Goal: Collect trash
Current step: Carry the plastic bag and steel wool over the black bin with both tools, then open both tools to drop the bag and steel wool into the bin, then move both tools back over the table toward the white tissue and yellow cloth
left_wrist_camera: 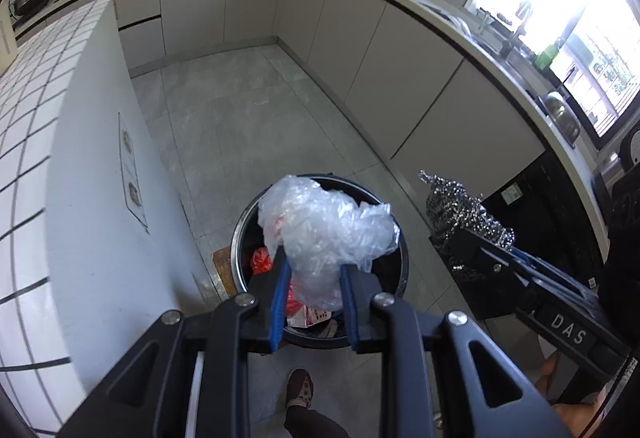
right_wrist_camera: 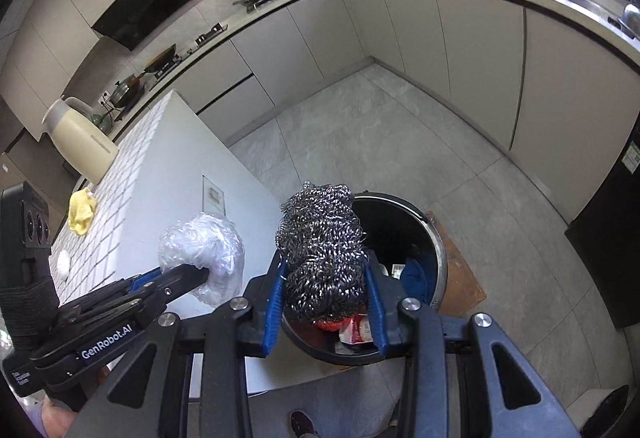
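The grey tile floor runs between a white tiled counter and the pale cabinets along the walls. On that floor stands the round black trash bin, just beside the counter's white side wall, with a brown mat under its far edge. Inside the bin lie red wrappers and something blue. Above the bin's mouth the left tool is clamped on a crumpled clear plastic bag, which bulges out past its 2 blue pads. The right tool is closed around a steel wool scrubber, held over the bin's near rim, just beside the bag. On the counter top, well apart from the bin, sit a cream kettle, a yellow cloth and a small white wad. A shoe shows on the floor below the bin.
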The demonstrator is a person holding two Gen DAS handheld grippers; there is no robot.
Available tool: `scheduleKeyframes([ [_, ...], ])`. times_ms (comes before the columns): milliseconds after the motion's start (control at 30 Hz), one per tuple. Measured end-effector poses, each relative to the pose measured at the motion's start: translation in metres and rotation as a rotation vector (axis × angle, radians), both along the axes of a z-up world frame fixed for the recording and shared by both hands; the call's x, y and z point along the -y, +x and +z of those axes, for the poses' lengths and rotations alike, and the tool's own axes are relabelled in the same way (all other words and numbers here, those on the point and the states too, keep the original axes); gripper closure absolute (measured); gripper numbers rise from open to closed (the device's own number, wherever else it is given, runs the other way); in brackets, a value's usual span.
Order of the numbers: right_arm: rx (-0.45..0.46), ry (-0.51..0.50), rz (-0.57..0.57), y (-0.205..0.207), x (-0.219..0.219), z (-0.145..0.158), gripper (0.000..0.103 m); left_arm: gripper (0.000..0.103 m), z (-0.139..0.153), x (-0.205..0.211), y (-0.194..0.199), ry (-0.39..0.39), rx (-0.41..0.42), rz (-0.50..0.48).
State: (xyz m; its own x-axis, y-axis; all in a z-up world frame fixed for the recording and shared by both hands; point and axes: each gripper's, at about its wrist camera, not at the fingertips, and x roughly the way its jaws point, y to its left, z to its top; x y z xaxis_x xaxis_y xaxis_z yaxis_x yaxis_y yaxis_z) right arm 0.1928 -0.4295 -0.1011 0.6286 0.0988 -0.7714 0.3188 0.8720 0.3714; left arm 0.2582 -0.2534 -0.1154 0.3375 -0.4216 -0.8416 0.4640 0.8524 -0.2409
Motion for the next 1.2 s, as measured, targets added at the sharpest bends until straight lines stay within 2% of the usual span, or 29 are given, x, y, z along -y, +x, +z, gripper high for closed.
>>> scheduleKeyframes([
  [367, -0.073, 0.046, 0.034, 0.028, 0.025, -0.051, 0.062, 0.076, -0.045, 0.034, 0.021, 0.089, -0.077, 0.024],
  [467, -0.094, 0.061, 0.037, 0.033, 0.032, -0.063, 0.059, 0.067, -0.052, 0.042, 0.026, 0.098, -0.093, 0.035],
  [533, -0.103, 0.063, 0.042, 0.032, 0.036, -0.072, 0.052, 0.038, -0.057, 0.047, 0.029, 0.124, -0.093, 0.05],
  [600, -0.109, 0.065, 0.034, 0.035, 0.042, -0.077, 0.044, 0.034, -0.058, 0.049, 0.033, 0.139, -0.089, 0.066],
  [767, -0.075, 0.045, 0.002, 0.031, 0.052, -0.065, 0.044, 0.034, -0.041, 0.044, 0.035, 0.118, -0.055, 0.104],
  [900, -0.045, 0.031, 0.006, 0.031, 0.052, -0.049, 0.044, 0.034, -0.014, 0.037, 0.031, 0.104, -0.004, 0.118],
  [1200, 0.0, -0.01, 0.053, 0.036, 0.027, -0.015, 0.044, 0.034, 0.034, 0.007, 0.016, 0.099, 0.071, 0.169],
])
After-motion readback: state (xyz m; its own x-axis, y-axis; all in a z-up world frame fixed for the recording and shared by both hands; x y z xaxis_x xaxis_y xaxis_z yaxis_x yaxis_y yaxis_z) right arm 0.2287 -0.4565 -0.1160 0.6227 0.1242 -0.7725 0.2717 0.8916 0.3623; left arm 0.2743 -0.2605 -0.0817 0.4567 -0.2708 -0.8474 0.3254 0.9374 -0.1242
